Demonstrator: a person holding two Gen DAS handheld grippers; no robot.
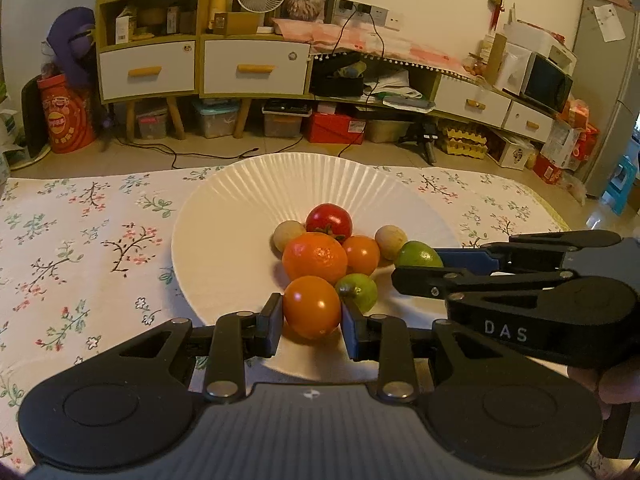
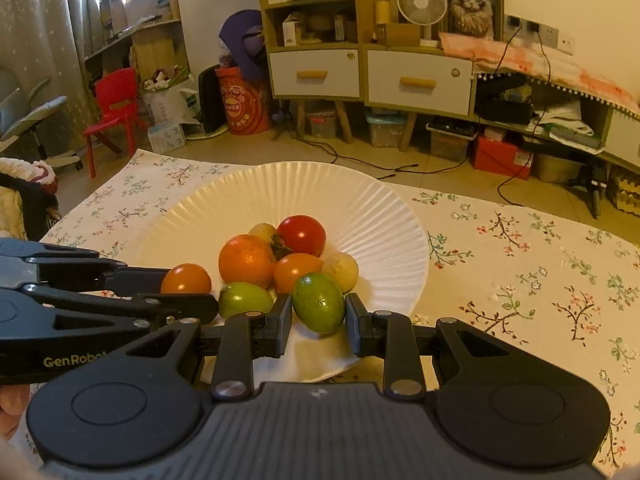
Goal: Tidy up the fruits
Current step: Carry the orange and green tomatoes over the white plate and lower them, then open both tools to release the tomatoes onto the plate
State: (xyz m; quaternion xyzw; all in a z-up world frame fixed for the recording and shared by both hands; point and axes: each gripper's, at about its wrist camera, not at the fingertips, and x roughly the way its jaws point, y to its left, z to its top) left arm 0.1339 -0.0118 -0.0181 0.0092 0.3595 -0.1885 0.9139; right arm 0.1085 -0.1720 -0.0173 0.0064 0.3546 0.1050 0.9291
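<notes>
A white fluted plate [image 1: 224,216] [image 2: 384,224] on the floral tablecloth holds several small fruits: a red tomato [image 1: 329,220] [image 2: 302,234], a large orange [image 1: 315,256] [image 2: 247,260], a small orange tomato [image 1: 361,254] [image 2: 297,270], two pale round fruits [image 1: 289,234] [image 1: 391,236] and a green fruit [image 1: 359,290] [image 2: 245,300]. My left gripper [image 1: 312,320] is shut on an orange tomato [image 1: 312,306] [image 2: 186,279] over the plate's near side. My right gripper [image 2: 318,320] is shut on a green fruit [image 2: 319,302] [image 1: 418,255] at the plate's near rim. The grippers are side by side.
The floral tablecloth [image 1: 80,248] [image 2: 540,272] covers the table around the plate. Beyond the far edge are the floor, cables, a yellow shelf unit with white drawers [image 1: 148,68] [image 2: 316,72], storage boxes and a red chair [image 2: 114,112].
</notes>
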